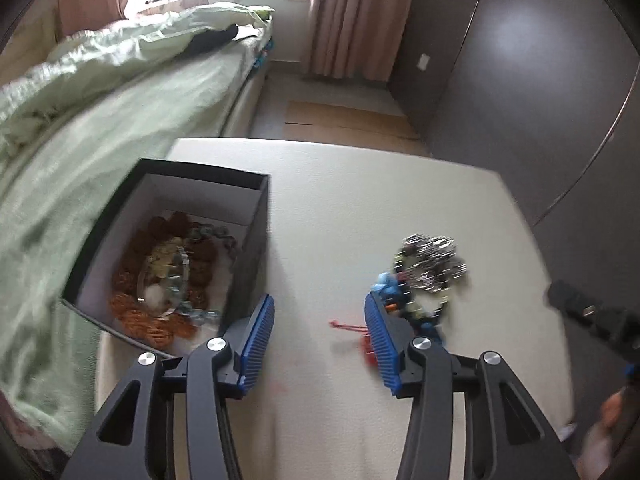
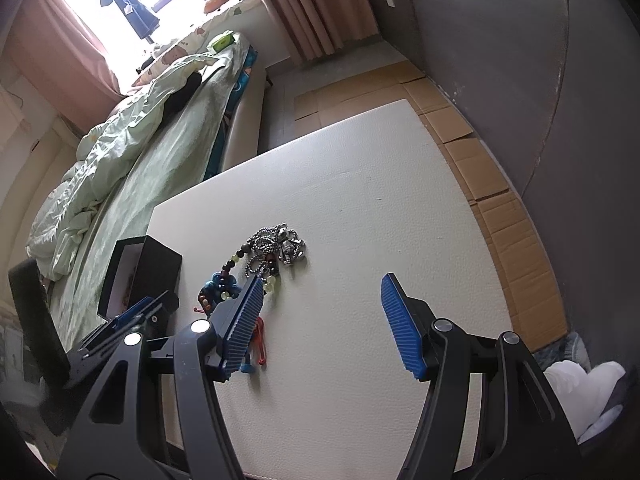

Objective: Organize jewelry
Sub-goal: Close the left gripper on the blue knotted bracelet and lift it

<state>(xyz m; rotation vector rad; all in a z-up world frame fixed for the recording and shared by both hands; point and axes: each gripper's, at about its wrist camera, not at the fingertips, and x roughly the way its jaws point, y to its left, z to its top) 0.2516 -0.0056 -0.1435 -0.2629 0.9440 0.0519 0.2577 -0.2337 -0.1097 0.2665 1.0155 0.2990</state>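
Two grippers were in our hands above the white tabletop (image 2: 360,200). The left gripper (image 1: 320,336) had its blue fingers (image 1: 258,344) spread apart, with nothing between them but bare tabletop; the view was motion-blurred. At its ten o'clock sat the open black box (image 1: 256,240), already holding brown bead strands, an orange strand and pale green beads heaped together on its white lining. At the left gripper's one o'clock lay the loose jewelry pile (image 1: 428,268): a silver ball chain tangled with dark and yellow-green beads, and a blue charm touching the tip of that gripper's right finger. A red cord (image 1: 348,326) trailed from the pile toward the gap between the fingers.

The right gripper (image 2: 322,320) also had its fingers (image 2: 400,328) spread wide, empty. In its view the same pile (image 2: 272,248) lay at eleven o'clock, partly behind its left finger, and the box (image 2: 156,272) stood at nine o'clock near the tabletop's edge, beside the bed (image 2: 120,168) with a green quilt. Flattened cardboard (image 2: 500,208) covered the floor at two o'clock.
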